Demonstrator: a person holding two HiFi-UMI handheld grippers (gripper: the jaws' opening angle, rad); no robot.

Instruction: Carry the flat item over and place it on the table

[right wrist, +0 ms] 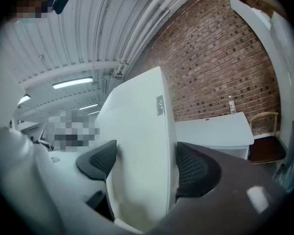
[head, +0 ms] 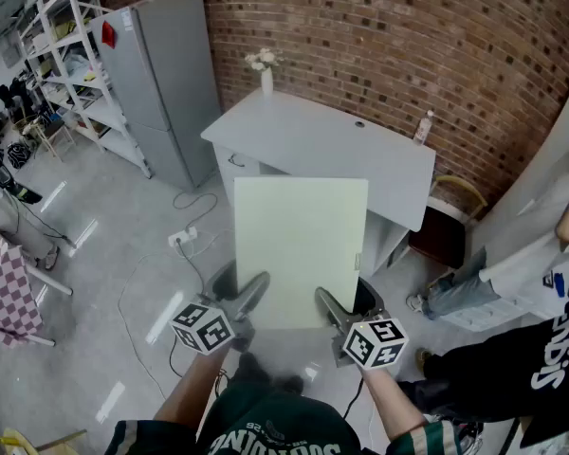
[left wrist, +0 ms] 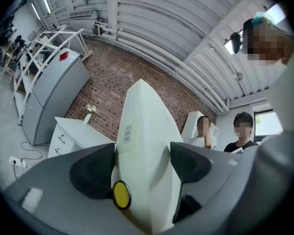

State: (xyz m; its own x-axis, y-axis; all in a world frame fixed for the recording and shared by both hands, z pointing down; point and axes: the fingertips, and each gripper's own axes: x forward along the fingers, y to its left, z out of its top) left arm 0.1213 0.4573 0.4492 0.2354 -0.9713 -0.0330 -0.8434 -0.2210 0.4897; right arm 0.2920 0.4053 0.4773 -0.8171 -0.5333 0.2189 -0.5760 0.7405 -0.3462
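A pale flat board (head: 301, 249) is held out in front of me, level, between both grippers. My left gripper (head: 254, 290) clamps its near left edge and my right gripper (head: 326, 301) its near right edge. In the left gripper view the board (left wrist: 144, 126) stands edge-on between the two black pads (left wrist: 94, 169), which press on both of its faces. The right gripper view shows the same board (right wrist: 137, 141) pinched between that gripper's pads (right wrist: 195, 168). Ahead, beyond the board's far edge, stands the white table (head: 334, 150) against the brick wall.
On the table stand a vase with flowers (head: 266, 72) and a small bottle (head: 422, 126). A grey fridge (head: 166, 83) and white shelving (head: 71, 55) are at the left. A chair (head: 450, 221) and people (head: 531, 349) are at the right. Cables (head: 185, 240) lie on the floor.
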